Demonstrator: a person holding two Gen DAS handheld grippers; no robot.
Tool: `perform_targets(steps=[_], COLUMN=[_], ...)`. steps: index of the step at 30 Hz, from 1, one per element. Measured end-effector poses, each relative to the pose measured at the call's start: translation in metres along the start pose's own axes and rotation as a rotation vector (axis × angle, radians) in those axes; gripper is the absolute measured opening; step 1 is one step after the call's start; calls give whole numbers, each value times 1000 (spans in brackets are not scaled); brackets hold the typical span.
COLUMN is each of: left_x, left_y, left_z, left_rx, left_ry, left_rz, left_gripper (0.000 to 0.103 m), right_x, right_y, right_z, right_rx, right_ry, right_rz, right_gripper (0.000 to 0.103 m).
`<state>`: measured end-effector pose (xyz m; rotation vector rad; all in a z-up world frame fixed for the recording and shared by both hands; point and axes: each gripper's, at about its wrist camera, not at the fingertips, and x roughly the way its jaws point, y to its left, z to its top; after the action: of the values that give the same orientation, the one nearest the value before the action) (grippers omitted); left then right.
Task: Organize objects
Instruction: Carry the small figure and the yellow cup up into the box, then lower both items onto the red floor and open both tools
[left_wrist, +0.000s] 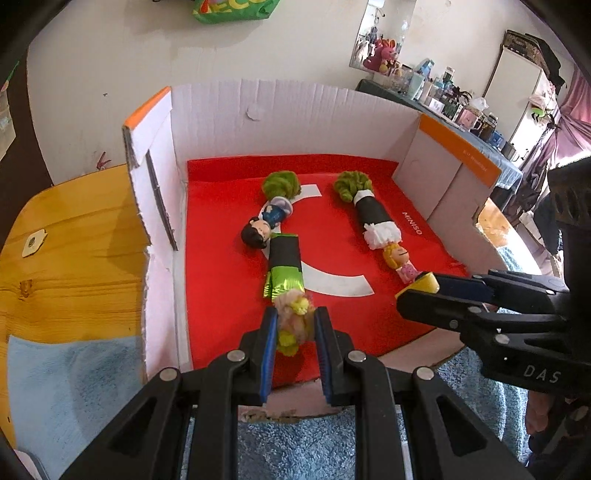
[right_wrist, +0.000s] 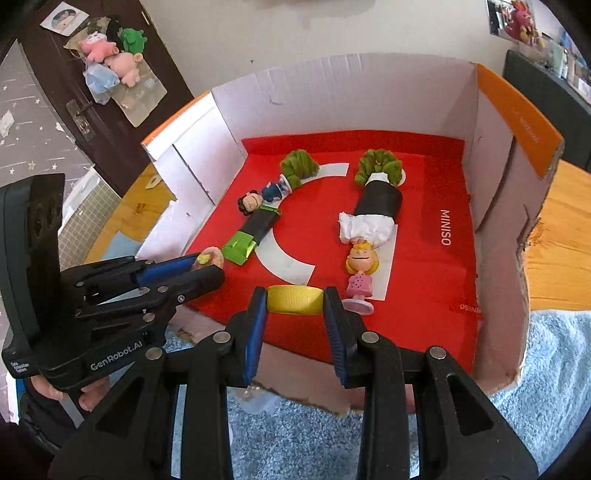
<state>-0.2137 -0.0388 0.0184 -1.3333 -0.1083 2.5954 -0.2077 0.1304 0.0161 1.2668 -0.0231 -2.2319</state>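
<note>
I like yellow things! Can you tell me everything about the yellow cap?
The yellow cap is a round, plastic-looking bottle lid with fine ridges around its side. The right tool is shut on it, one blue pad pressing each side, with the flat top up. It is near the front edge of the red mat, beside the blonde figurine.

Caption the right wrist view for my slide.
Right gripper holds a yellow cap over the red-lined box, beside a blonde figurine.
</note>
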Motion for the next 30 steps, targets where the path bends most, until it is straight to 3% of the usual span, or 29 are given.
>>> perform_targets(steps=[20,30], left_x=[21,24], left_y=[6,6], left_z=[14,17], left_rx=[6,5], left_ry=[32,28], left_rz=[39,50], left_gripper=[21,21], right_x=[12,12], right_y=[-26,-26], right_z=[6,7], right_rx=[-4,-12], right_ry=[5,8], right_rz=[-179,-189], right_gripper=[29,29])
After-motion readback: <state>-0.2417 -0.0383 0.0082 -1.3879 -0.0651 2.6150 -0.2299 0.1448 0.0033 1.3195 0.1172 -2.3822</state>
